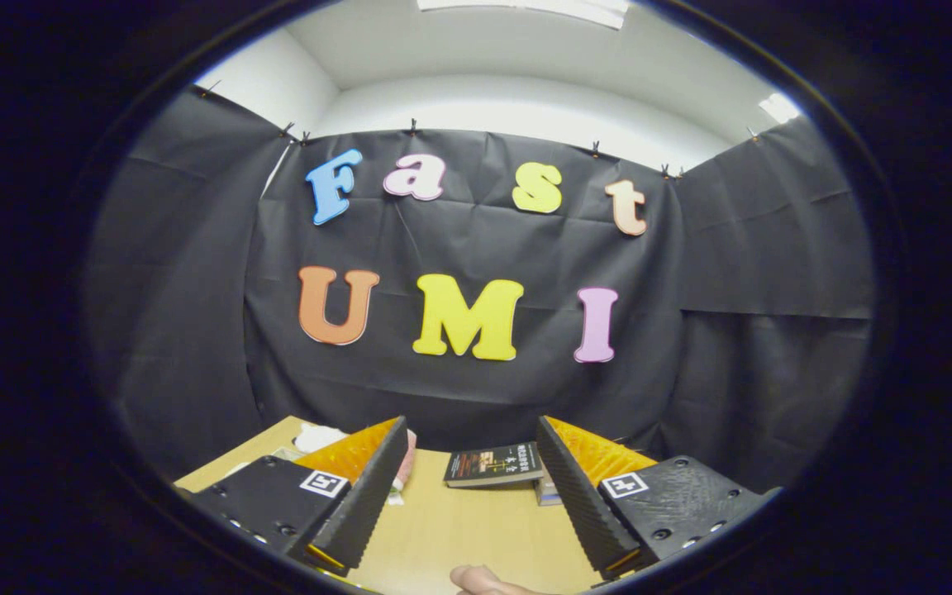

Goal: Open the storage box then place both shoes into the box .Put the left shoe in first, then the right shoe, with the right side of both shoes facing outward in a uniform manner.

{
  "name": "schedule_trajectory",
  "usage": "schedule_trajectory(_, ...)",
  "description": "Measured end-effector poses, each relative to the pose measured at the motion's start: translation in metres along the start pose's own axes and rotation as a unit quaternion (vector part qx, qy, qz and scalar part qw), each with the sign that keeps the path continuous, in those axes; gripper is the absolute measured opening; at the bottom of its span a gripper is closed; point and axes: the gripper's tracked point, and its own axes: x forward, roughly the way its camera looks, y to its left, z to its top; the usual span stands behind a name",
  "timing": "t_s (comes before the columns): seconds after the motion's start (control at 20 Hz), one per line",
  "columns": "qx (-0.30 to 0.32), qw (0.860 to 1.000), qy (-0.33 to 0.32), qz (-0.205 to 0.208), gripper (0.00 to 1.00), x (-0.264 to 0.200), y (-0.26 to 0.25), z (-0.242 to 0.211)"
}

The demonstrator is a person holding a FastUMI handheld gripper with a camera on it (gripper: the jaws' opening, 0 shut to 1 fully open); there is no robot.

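Observation:
My gripper [469, 438] is held high above a light wooden table [459, 529], its two fingers spread wide apart and open, with nothing between them. A pale object with a pink part [404, 463] peeks out from behind the left finger, mostly hidden; I cannot tell what it is. Something white [319, 435] lies on the table beyond the left finger, by the back wall.
A dark book [494, 464] lies flat on the table just beyond the fingers, close to the right finger, near the black cloth wall. A small pale object [548, 492] sits under its right end. A person's fingertip [484, 581] shows at the table's near edge.

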Motion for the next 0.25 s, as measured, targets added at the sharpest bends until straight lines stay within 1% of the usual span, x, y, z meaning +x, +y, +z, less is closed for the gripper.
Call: schedule_trajectory(0.25, 0.022, 1.0, 0.004, 0.011, 0.95, 0.009, 0.016, 0.003)
